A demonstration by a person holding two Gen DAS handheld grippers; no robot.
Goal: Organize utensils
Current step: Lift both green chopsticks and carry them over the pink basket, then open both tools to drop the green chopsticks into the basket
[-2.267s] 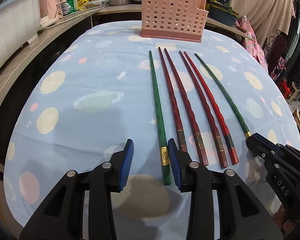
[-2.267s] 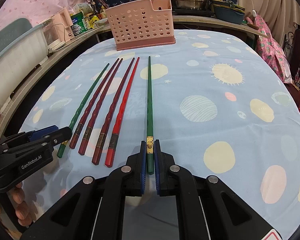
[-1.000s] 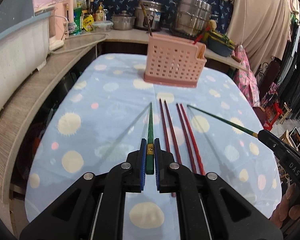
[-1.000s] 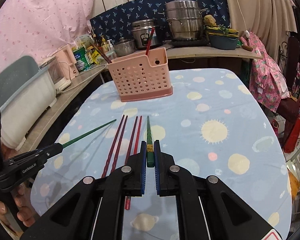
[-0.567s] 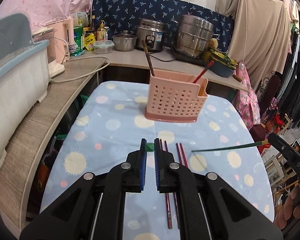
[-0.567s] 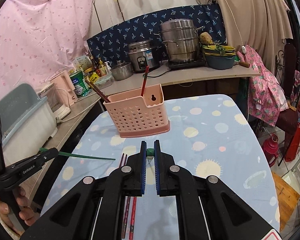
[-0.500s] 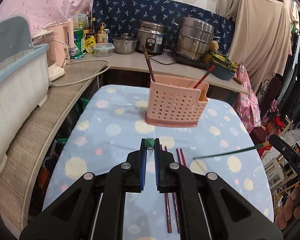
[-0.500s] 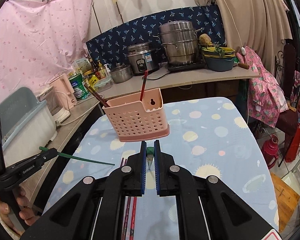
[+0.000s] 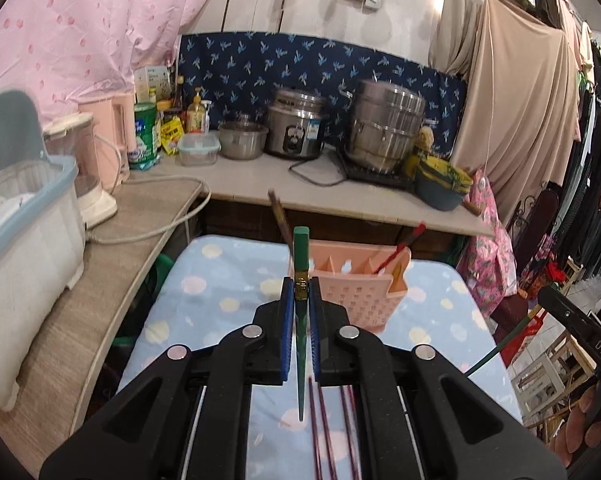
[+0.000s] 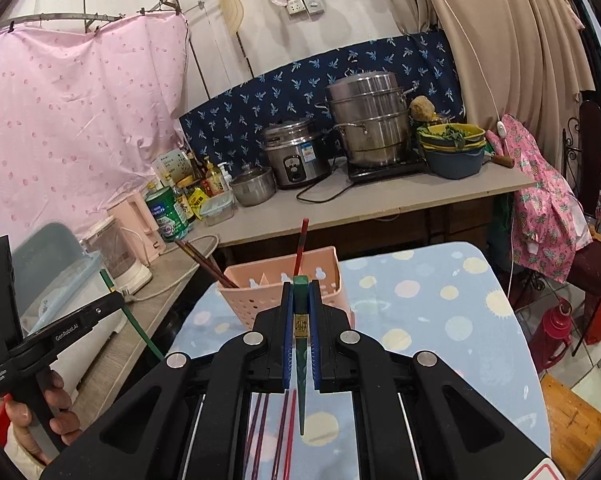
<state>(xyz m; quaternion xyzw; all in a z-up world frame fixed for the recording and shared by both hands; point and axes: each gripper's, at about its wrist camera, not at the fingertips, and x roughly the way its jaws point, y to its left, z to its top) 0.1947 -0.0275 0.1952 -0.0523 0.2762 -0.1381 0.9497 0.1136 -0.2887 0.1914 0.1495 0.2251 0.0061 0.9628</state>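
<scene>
Green chopsticks: one pinched upright in left gripper (image 9: pixel 299 304), one in right gripper (image 10: pixel 300 312), tips down, held above table | pink holder (image 10: pixel 278 296) beyond, some sticks inside | four red chopsticks (image 9: pixel 332 424) left on tablecloth (image 10: pixel 440 312) | judged partway.

green chopstick (image 9: pixel 301 256), pink basket (image 9: pixel 356 300), planet-print blue tablecloth (image 9: pixel 228 292)

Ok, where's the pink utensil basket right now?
In both wrist views the pink utensil basket stands at the table's far end, just beyond the left gripper, below the counter.
</scene>
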